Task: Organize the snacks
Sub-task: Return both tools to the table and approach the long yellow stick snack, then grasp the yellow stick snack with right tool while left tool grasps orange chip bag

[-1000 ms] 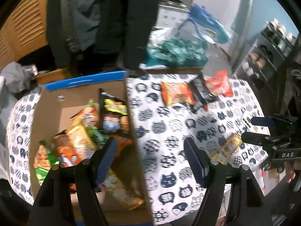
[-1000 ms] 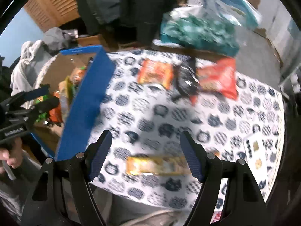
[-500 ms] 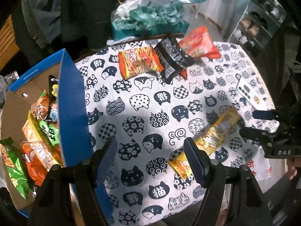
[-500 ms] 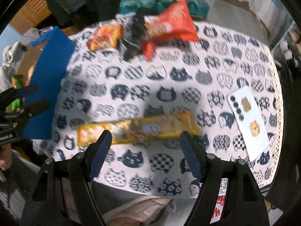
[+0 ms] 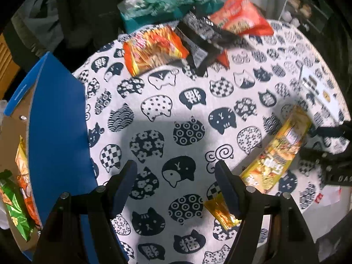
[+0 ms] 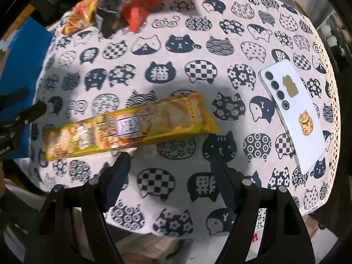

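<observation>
A long yellow snack packet [image 6: 129, 127] lies flat on the cat-print tablecloth, just beyond my open, empty right gripper [image 6: 170, 156]; it also shows in the left wrist view [image 5: 272, 158], right of my open, empty left gripper [image 5: 176, 167]. At the far side lie an orange packet [image 5: 151, 48], a black packet [image 5: 202, 35] and a red bag [image 5: 239, 19]. The blue-sided cardboard box [image 5: 57, 121] stands at the left with snack packets [image 5: 15, 198] inside.
A white phone [image 6: 294, 114] lies face down near the table's right edge. A teal plastic bag [image 5: 167, 2] sits beyond the table. The table's near edge runs just under both grippers. Dark clothing hangs at the back left.
Both grippers have moved lower and closer over the table. The left gripper swung from over the box to the cloth. The yellow packet now sits nearer the right gripper's fingers.
</observation>
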### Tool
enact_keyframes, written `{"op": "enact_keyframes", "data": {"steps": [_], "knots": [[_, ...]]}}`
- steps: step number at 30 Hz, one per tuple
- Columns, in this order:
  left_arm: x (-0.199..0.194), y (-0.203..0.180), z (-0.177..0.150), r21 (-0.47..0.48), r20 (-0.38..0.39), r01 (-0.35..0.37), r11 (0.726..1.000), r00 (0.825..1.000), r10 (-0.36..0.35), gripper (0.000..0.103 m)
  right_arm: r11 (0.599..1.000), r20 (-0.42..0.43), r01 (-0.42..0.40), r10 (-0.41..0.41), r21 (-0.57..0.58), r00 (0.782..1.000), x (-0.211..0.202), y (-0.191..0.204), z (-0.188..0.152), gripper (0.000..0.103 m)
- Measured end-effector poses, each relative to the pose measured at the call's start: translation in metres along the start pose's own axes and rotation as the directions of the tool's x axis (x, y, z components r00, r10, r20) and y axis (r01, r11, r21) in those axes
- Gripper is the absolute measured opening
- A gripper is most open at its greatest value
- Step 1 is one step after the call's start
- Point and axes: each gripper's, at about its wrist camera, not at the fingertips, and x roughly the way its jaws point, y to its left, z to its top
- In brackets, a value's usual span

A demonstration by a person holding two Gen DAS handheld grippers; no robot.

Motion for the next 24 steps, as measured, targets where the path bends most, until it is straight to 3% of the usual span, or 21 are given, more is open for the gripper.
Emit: {"op": "enact_keyframes", "data": {"steps": [4,11,21,24], "knots": [[0.013,-0.004,-0.003,0.021,-0.030,-0.007,1.000,1.000,0.008,0.074,0.999,0.002,0.038,-0.038,0.009,0.999,0.006,-0.005,0.004,0.075],[0.019,-0.015,-0.012,0.036,-0.061,0.055,0.998,0.997,-0.052,0.074,0.994,0.026,0.088,-0.090,0.057,0.996,0.018,-0.015,0.021,0.075],[0.007,-0.062,-0.020,0.082,-0.049,0.166,0.983,0.985,-0.163,0.074,0.995,0.109,0.015,-0.026,0.098,0.994,0.016,-0.021,0.058,0.075],[0.003,-0.066,-0.021,0.095,-0.043,0.154,0.983,0.988,-0.151,0.074,0.994,0.125,-0.011,-0.002,0.105,0.992,0.011,-0.021,0.062,0.075]]}}
